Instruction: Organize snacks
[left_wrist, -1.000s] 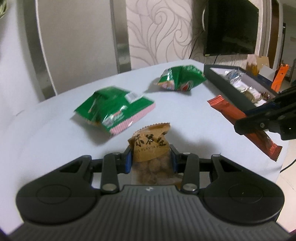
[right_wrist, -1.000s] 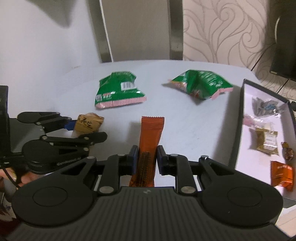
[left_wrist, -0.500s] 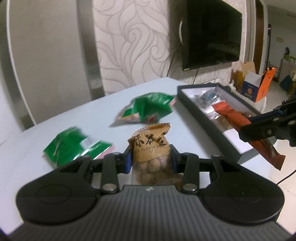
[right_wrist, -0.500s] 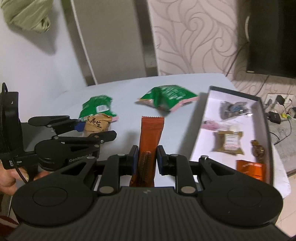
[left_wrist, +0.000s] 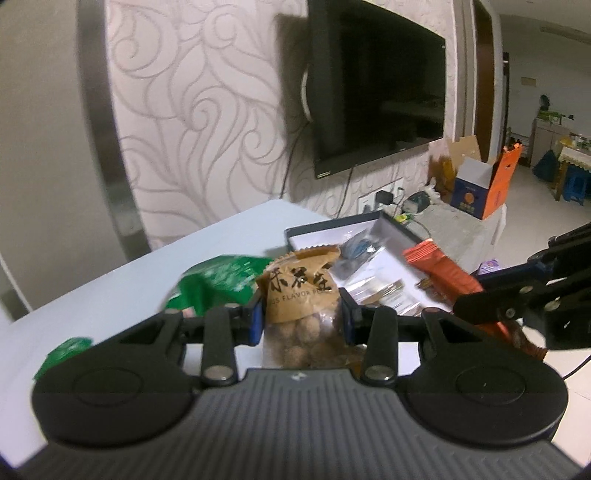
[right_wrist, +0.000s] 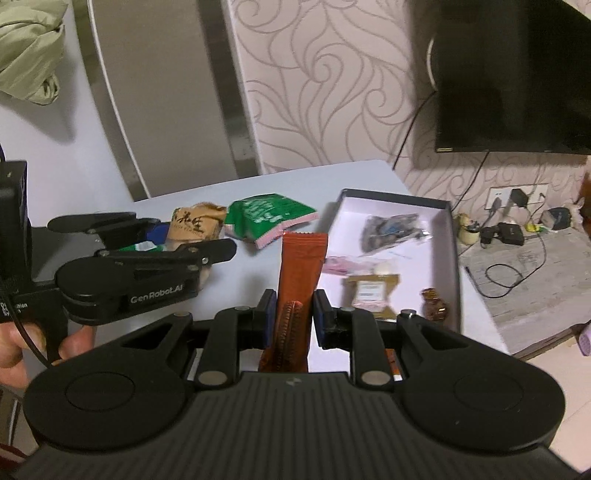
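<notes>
My left gripper (left_wrist: 301, 319) is shut on a brown peanut snack bag (left_wrist: 299, 288) and holds it above the white table. It shows in the right wrist view (right_wrist: 173, 240) at left, bag (right_wrist: 195, 223) in its jaws. My right gripper (right_wrist: 293, 314) is shut on a long orange-red snack bar (right_wrist: 301, 266), held near the dark box's (right_wrist: 452, 236) left side. The bar (left_wrist: 443, 273) and right gripper (left_wrist: 517, 295) show at right in the left wrist view. The box (left_wrist: 295, 232) holds several small wrapped snacks (right_wrist: 391, 227).
A green snack bag (right_wrist: 269, 218) lies on the white table (right_wrist: 207, 194) left of the box; it also shows in the left wrist view (left_wrist: 218, 280), with another green bag (left_wrist: 62, 354) at lower left. A TV (left_wrist: 376, 99) hangs on the patterned wall. The table edge is just beyond the box.
Both grippers have swung right with their snacks, from over the green bags toward the box. The box is now closer and more central in both views.
</notes>
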